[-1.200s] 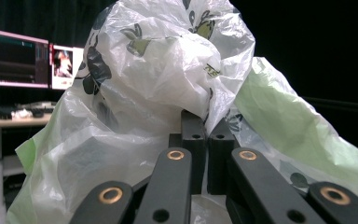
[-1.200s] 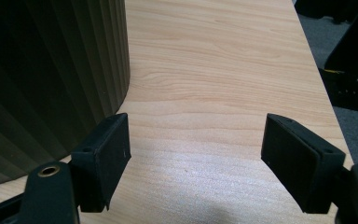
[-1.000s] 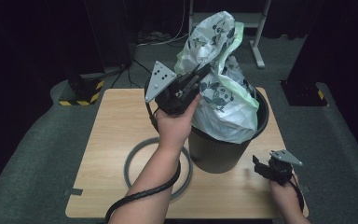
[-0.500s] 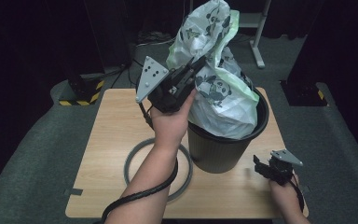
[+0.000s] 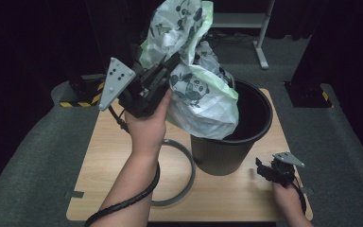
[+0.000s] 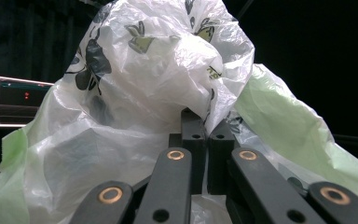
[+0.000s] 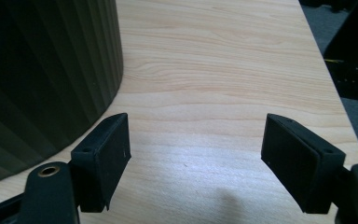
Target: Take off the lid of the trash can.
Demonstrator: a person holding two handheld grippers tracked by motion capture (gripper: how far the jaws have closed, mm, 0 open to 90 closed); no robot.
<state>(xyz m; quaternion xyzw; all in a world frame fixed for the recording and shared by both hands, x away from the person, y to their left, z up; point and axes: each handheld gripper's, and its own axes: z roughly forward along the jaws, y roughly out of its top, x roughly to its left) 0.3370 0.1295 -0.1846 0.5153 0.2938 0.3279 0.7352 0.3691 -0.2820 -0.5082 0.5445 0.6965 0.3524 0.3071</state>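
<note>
— Pale wood-grain table (image 5: 118, 156), smooth and rectangular, on grey carpet with darkness behind. What lies nearest?

— At the near right edge, the right gripper (image 5: 263, 171) rests on the wood, its matte black jaws spread wide with only bare board between them (image 7: 196, 144). Just beside it stands the bin (image 5: 246, 137): a round, dark plastic tub with fine vertical ribs down its wall. A thin grey ring (image 5: 182, 175) lies flat on the table left of the bin.

— And the bag?

— The plastic bag (image 5: 203, 94) is thin, crinkled film, white with panda prints and a pale green inner layer (slightly see-through in the left gripper view). Its lower part hangs inside the bin's mouth; the rest bunches up above the rim.

— Held how?

— The left gripper (image 5: 174, 60), raised above the table's left half, has its jaws pressed together on a fold of the bag (image 6: 205, 126), and the film billows around and beyond the tips.
</note>
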